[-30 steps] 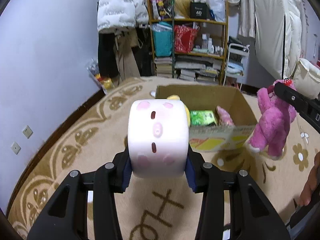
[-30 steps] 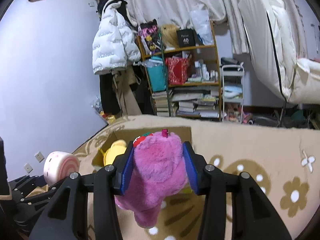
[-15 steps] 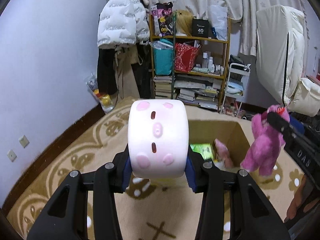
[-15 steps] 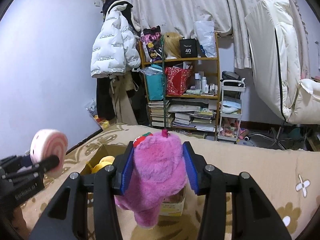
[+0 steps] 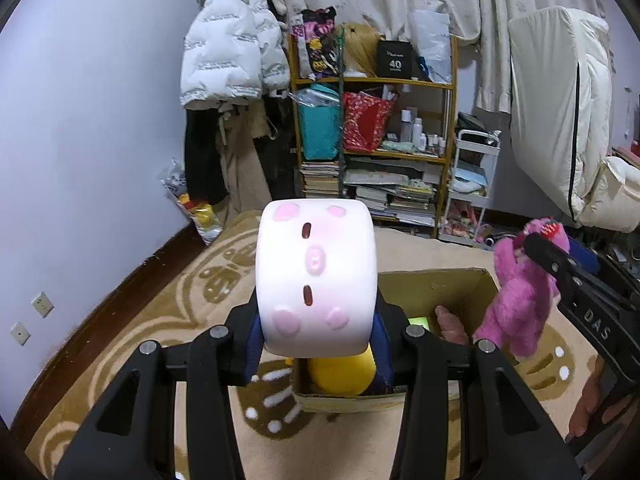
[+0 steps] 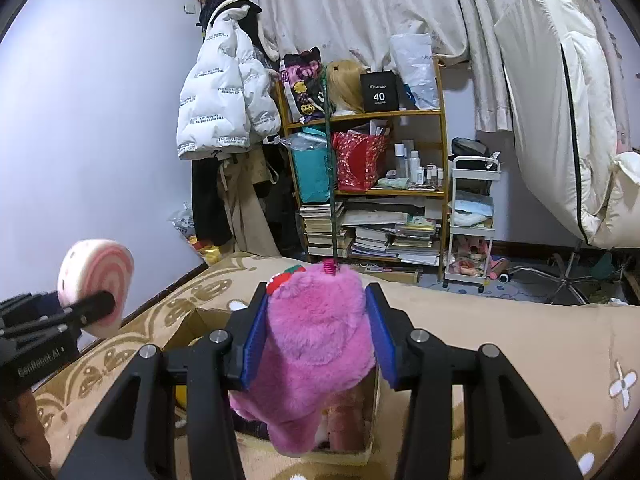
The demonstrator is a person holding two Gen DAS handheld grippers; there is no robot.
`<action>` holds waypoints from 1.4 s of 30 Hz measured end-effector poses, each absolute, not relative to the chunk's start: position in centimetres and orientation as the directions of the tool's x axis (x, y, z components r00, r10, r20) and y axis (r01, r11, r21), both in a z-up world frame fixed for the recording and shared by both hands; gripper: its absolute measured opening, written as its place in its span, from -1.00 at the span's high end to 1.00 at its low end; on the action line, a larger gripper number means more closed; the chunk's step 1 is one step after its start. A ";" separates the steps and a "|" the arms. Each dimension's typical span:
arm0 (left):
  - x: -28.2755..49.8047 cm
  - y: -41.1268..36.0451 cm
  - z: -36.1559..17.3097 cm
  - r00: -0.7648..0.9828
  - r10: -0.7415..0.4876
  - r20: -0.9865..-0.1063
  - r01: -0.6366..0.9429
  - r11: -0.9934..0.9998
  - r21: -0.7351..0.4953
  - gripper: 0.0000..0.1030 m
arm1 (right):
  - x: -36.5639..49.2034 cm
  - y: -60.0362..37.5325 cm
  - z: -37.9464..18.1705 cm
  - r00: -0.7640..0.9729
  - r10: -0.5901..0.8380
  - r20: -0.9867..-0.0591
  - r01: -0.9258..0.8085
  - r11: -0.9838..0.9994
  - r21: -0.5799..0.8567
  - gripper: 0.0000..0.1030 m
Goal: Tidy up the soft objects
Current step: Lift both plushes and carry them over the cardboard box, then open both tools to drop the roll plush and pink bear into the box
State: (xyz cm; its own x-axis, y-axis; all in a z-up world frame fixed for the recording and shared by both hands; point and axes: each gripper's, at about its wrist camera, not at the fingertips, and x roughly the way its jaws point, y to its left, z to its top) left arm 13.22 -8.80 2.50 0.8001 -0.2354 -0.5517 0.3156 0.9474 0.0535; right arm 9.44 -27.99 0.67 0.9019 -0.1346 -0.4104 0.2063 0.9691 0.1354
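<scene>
My left gripper (image 5: 316, 344) is shut on a white roll-shaped plush with pink spots (image 5: 316, 280), held above the near-left part of an open cardboard box (image 5: 460, 280). A yellow plush (image 5: 340, 374) lies in the box right under it. My right gripper (image 6: 316, 344) is shut on a fuzzy pink plush bear (image 6: 320, 352), which hangs over the same box (image 6: 192, 320). The left wrist view shows that pink bear (image 5: 520, 300) at the box's right edge. In the right wrist view the white roll (image 6: 96, 280) shows at the left, pinched by the other gripper.
The box stands on a beige rug with brown patterns (image 5: 180, 320). Behind it are a cluttered wooden shelf (image 5: 372, 152), a hanging white puffer jacket (image 5: 232, 52) and a small white cart (image 5: 472, 192). A person's hand (image 5: 588, 400) shows at the right edge.
Both grippers have moved forward with their plush toys, from short of the box to above it. The left one has also risen a little. Neither grip has altered.
</scene>
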 end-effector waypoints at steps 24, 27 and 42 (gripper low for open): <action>15.7 -15.0 -4.8 0.659 -0.304 -0.688 0.461 0.886 0.051 0.11 | 12.0 -30.9 -5.5 0.859 -0.046 -0.511 0.207 0.942 0.264 0.02; 16.0 -15.3 -5.7 0.631 -0.298 -0.716 0.466 0.884 0.042 0.08 | 11.9 -31.0 -5.5 0.861 -0.034 -0.508 0.198 0.941 0.273 0.01; 14.2 -13.3 -4.3 0.687 -0.228 -0.690 0.393 0.915 0.089 -0.70 | 10.8 -29.9 -4.0 0.864 -0.001 -0.503 0.171 0.941 0.292 -0.35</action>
